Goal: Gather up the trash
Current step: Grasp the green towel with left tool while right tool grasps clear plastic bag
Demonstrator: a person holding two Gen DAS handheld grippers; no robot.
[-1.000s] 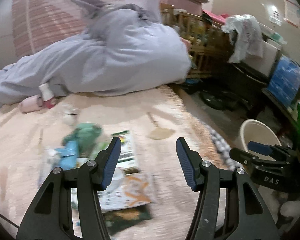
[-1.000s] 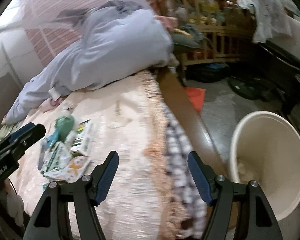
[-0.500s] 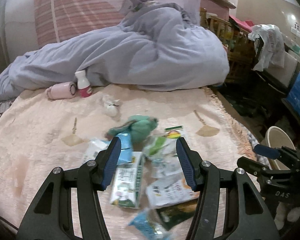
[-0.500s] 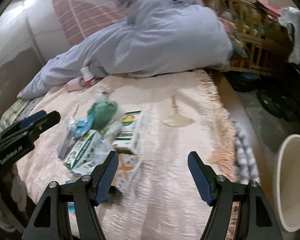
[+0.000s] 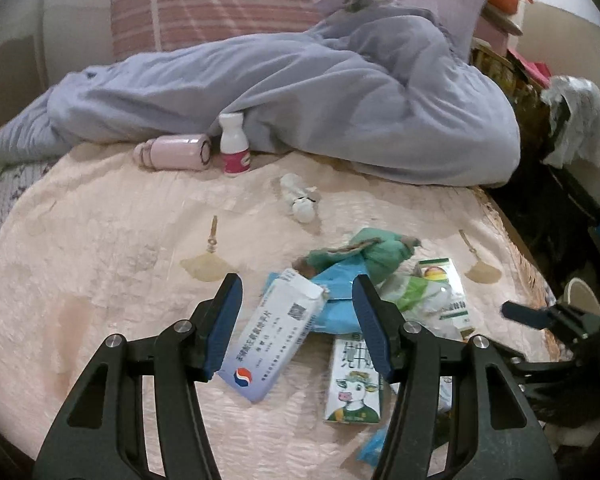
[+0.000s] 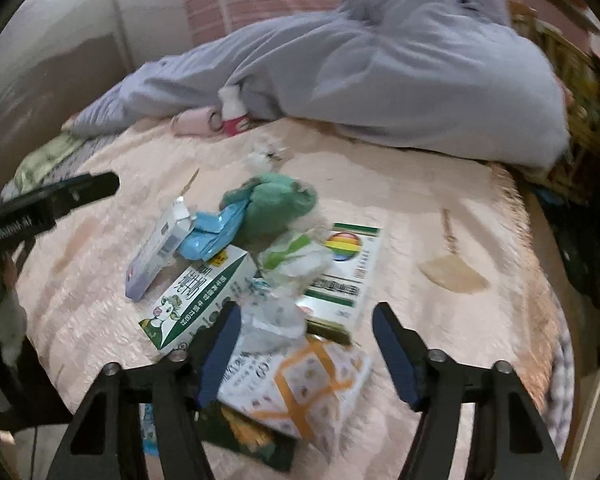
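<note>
Left gripper (image 5: 296, 320): jaws about half open, nothing held. A white medicine box (image 5: 274, 340) lies on the bed below, in the gap between the jaws; no pad presses on it.

Right gripper (image 6: 304, 344): jaws closing, pads clear of everything. Under the gap sit a crumpled clear wrapper (image 6: 274, 312) and a white snack bag with orange lines (image 6: 300, 384).

Hard to read: the right wrist view is motion-blurred, so print on the packs is not legible there. A dark packet (image 6: 248, 440) under the snack bag is mostly covered and cut off by the gripper body. The right jaw of the left gripper hides the top of the milk carton (image 5: 354, 388). Of the bucket (image 5: 582, 300), only part of the rim shows past the right edge of the bed.

Trash: one loose heap on the pink bedspread (image 5: 100, 272), toward the near edge of the bed, right of its middle. It holds the medicine box, a blue pouch (image 5: 336, 296), a green cloth bundle (image 5: 380, 252), the green-and-white milk carton and a white box with a rainbow mark (image 6: 340, 272), all touching or overlapping. A small white wad (image 5: 300, 200) lies apart, nearer the grey blanket (image 5: 340, 92). A pink flask (image 5: 176, 152) lies on its side and a small white bottle (image 5: 234, 146) stands just beside it, both against the blanket.
</note>
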